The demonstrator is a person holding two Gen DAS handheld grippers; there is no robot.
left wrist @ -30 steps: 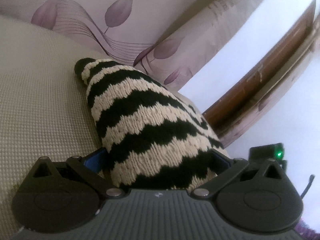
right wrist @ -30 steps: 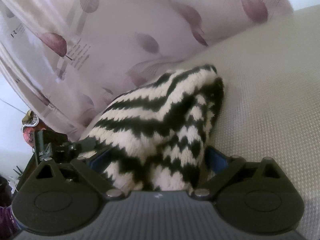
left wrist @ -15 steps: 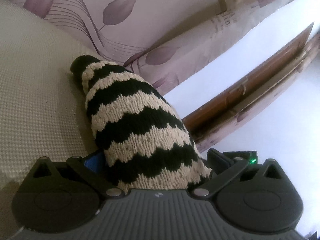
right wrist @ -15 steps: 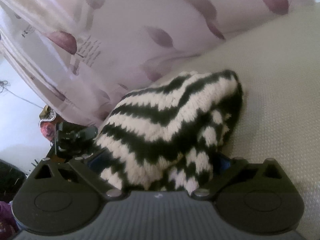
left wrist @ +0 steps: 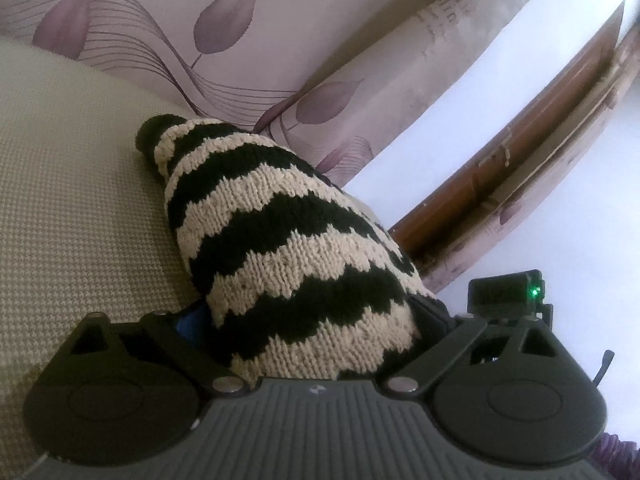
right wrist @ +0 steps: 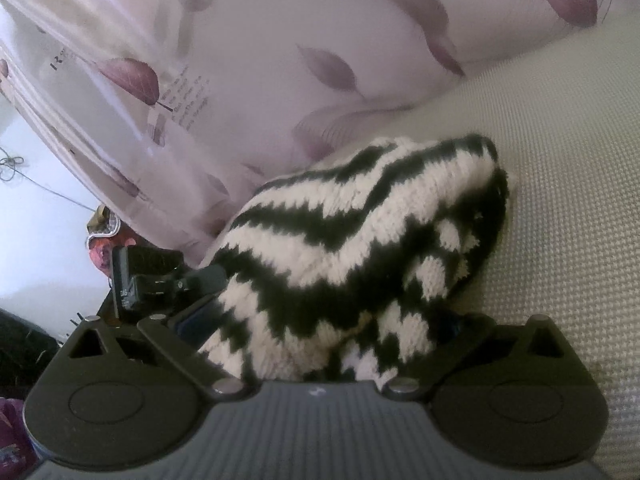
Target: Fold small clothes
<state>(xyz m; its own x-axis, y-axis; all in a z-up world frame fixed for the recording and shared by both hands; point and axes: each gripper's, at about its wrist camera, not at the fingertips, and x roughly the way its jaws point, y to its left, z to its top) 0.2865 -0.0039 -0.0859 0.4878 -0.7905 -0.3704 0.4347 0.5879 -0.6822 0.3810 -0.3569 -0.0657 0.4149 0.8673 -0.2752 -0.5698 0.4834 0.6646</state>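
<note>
A black-and-cream striped knitted garment (left wrist: 280,248) is held up over a beige woven surface (left wrist: 72,208). My left gripper (left wrist: 316,332) is shut on one end of it; the knit bulges over the fingers and hides the tips. Its far end tapers to a black tip. My right gripper (right wrist: 324,340) is shut on the other end of the same striped knit (right wrist: 360,232), which bunches and folds over the fingers. The other gripper's body (right wrist: 132,280) shows at the left of the right wrist view.
A curtain with purple leaf prints (left wrist: 248,28) hangs behind the beige surface (right wrist: 560,200). A brown wooden frame (left wrist: 520,152) runs along a white wall at the right of the left wrist view. The right gripper's body with a green light (left wrist: 508,292) is close by.
Both grippers have shifted while holding the knit. In the right wrist view the garment has moved right and bunched more. In the left wrist view it swung left, then back.
</note>
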